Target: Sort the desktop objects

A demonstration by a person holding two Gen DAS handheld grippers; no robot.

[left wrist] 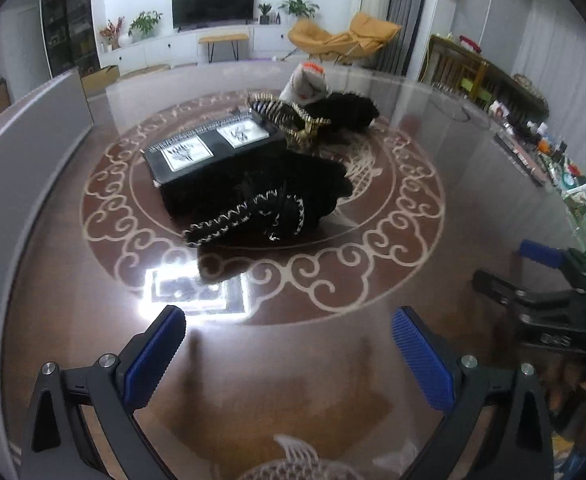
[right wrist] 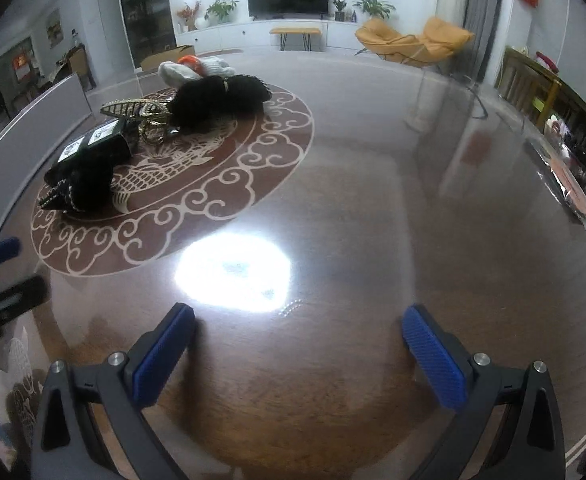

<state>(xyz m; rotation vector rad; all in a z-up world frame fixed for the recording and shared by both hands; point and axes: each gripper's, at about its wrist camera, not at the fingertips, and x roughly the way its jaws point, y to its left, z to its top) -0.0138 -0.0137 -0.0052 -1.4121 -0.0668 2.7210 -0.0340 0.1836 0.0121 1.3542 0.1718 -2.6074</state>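
Note:
On the glossy brown table's round cloud-pattern inlay lies a pile: a black box (left wrist: 209, 160) with two white labels, a black fluffy item with a zigzag trim (left wrist: 277, 200) in front of it, a gold spiky hair clip (left wrist: 289, 114), a second black fluffy item (left wrist: 349, 110) and a white knitted glove with orange (left wrist: 307, 82) behind. The same pile shows at the upper left of the right wrist view: box (right wrist: 93, 144), clip (right wrist: 141, 114), glove (right wrist: 193, 68). My left gripper (left wrist: 289, 328) is open and empty, well short of the pile. My right gripper (right wrist: 299, 324) is open and empty over bare table.
A grey panel (left wrist: 25, 128) stands along the table's left edge. Small bottles and clutter (left wrist: 549, 152) line the right edge. The right gripper shows at the right of the left wrist view (left wrist: 541, 280). A lamp glare (right wrist: 233, 276) lies on the tabletop.

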